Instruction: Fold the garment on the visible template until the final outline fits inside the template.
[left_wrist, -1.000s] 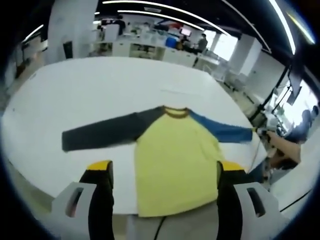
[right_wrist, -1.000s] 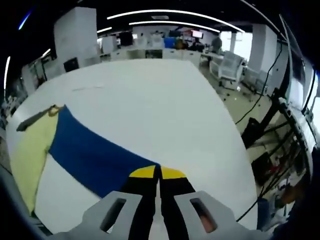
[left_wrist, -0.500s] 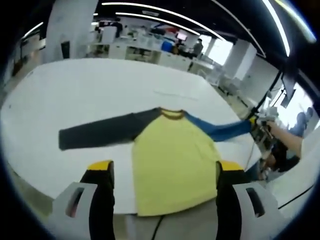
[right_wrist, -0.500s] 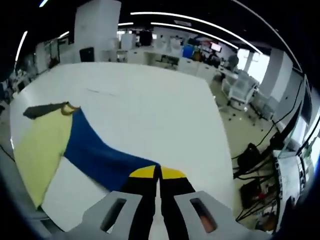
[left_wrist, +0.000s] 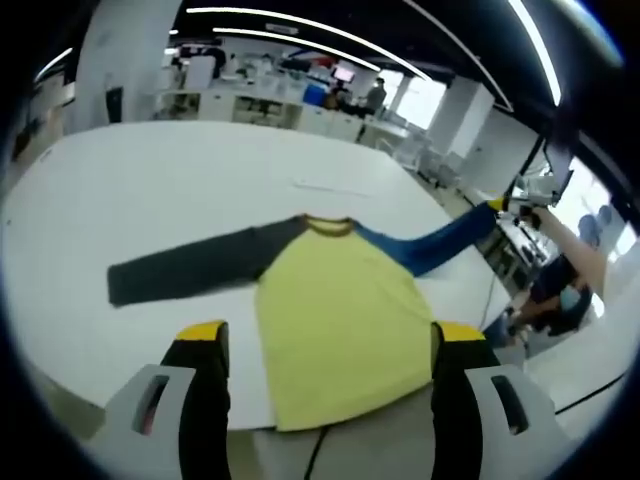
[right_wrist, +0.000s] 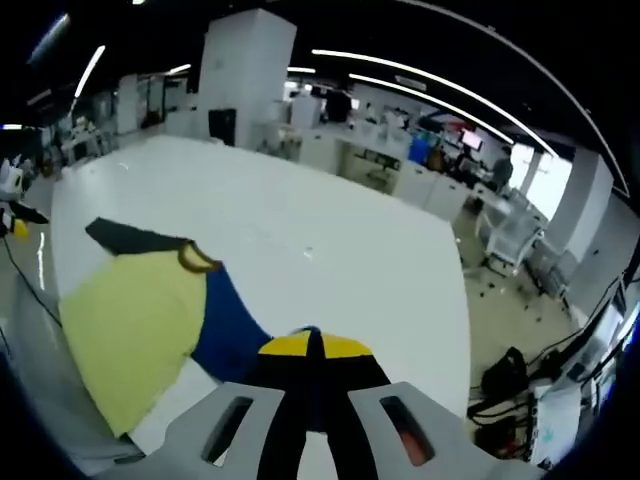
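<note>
On a white worktop (left_wrist: 150, 170) in an open office, our right gripper (right_wrist: 315, 350) pinches the shirt's (left_wrist: 335, 320) blue sleeve (left_wrist: 435, 240) aloft to fold inward, while our left gripper (left_wrist: 325, 350) hovers apart.

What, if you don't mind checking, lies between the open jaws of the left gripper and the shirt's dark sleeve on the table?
In the left gripper view, only bare white table lies between the left gripper and the dark sleeve; the shirt's yellow body sits beside that stretch.
</note>
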